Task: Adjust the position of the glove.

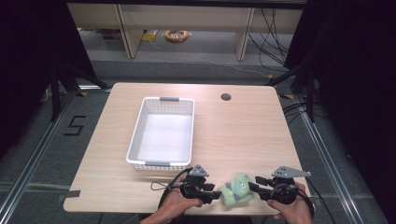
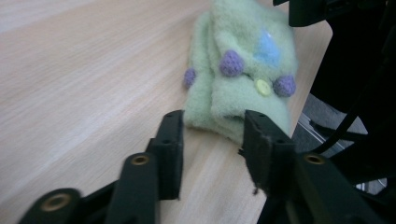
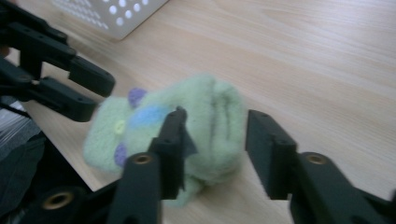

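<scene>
Currently flanked by 2 grippers: green felt toy [image 1: 236, 189] at near table [image 1: 233, 135] edge, between left gripper [image 1: 215, 195] and right gripper [image 1: 253, 184]. Both half-open, gripping nothing, equally near; white basket [image 1: 135, 140] beyond, left.

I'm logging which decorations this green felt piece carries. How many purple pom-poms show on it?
3. On the green felt piece, seen from the left gripper view: one at its left edge, one near the middle, one at the right beside the yellow button. Folds may hide more.
</scene>
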The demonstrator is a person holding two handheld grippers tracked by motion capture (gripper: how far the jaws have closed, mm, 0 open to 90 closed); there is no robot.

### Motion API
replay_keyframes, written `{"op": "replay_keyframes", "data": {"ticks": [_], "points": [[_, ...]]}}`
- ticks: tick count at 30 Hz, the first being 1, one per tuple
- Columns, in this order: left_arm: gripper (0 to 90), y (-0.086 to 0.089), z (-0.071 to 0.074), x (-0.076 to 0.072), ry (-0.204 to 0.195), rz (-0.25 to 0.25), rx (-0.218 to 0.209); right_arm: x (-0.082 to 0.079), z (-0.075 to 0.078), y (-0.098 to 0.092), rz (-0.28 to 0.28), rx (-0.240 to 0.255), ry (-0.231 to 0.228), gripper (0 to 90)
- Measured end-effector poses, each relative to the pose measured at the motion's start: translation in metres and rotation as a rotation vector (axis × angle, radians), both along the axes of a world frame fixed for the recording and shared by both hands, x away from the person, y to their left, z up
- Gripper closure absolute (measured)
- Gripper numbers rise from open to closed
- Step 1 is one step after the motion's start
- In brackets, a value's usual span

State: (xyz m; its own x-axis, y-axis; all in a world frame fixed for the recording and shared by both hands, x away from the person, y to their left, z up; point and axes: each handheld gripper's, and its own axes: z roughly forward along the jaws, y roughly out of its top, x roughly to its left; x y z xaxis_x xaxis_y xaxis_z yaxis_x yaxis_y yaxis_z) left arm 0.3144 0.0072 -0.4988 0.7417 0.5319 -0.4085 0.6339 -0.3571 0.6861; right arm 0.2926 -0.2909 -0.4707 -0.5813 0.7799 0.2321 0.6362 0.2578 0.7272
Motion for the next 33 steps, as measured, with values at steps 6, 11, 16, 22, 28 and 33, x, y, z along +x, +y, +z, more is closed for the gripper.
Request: {"op": "replay_keyframes", "data": {"ticks": [6,11,16,22,28,33], "points": [[41.7,-0.005,-0.004,-0.013,0.052,0.02,-0.017,0.013,-0.009,0.003,0.011,0.009,0.055,48.1],[41.0,-0.013,-0.008,-0.013,0.088,0.034,0.001,0.022,-0.021,0.006,0.026,0.013,0.165,46.1],[43.4,-0.015,-0.009,-0.008,0.101,0.043,0.012,0.023,-0.026,0.005,0.031,0.033,0.183,46.9],[45.7,-0.021,-0.014,-0.007,0.105,0.028,-0.014,0.024,-0.03,0.005,0.03,0.041,0.204,48.7],[47.6,-0.025,-0.016,-0.007,0.1,0.043,-0.026,0.024,-0.033,0.004,0.047,0.074,0.212,53.6],[53.0,-0.029,-0.018,-0.005,0.101,0.018,-0.043,0.023,-0.035,0.004,0.033,0.078,0.222,55.3]]}}
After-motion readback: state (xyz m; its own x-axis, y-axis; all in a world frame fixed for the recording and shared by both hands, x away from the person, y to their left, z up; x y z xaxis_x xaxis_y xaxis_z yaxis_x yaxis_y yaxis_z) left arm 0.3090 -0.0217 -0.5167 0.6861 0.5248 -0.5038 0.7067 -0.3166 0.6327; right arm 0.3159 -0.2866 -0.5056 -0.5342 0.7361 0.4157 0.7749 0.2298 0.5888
